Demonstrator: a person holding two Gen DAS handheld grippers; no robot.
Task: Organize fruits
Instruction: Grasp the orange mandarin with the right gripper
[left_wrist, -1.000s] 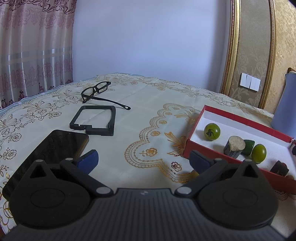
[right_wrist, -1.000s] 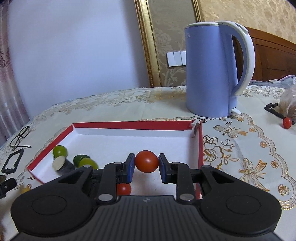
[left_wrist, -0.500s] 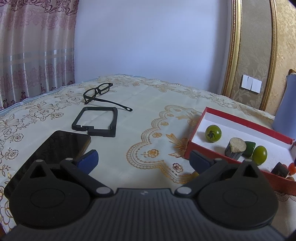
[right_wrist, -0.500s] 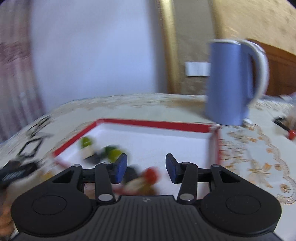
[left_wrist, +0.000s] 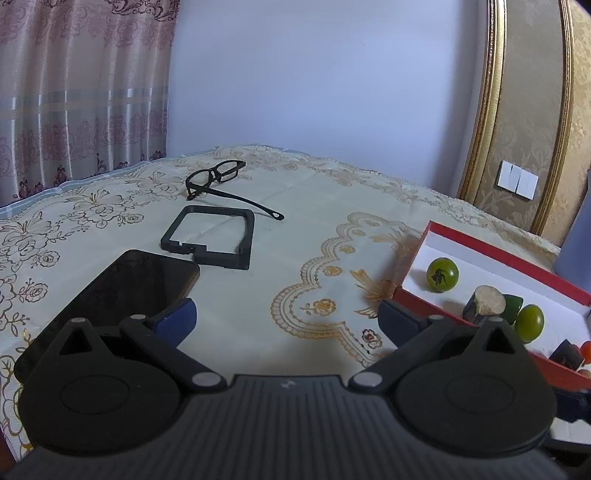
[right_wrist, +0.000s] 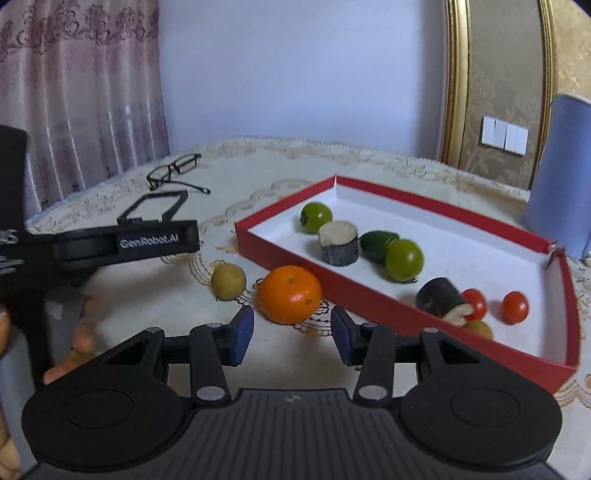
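Fruit sits both inside and outside the red box (right_wrist: 376, 301). My right gripper (right_wrist: 291, 330) is released, its blue pads spread wide with nothing between them, and it hangs just near of the orange (right_wrist: 290, 293), which rests on the tablecloth (right_wrist: 258, 173) against the box's near-left wall. A small yellow-brown fruit (right_wrist: 228, 281) lies just left of the orange. In the box I see a green tomato (right_wrist: 316, 217) at the far end, a cut dark-skinned chunk (right_wrist: 339, 243) beside it, another green tomato (right_wrist: 404, 259), a second dark chunk (right_wrist: 441, 300), and two red cherry tomatoes (right_wrist: 514, 307) toward the right corner. My left gripper (left_wrist: 286, 319) is also released and empty, held over the cloth left of the box, with a black phone (left_wrist: 122, 291) at its left pad. Glasses (left_wrist: 218, 181) and a black frame (left_wrist: 214, 238) lie farther off.
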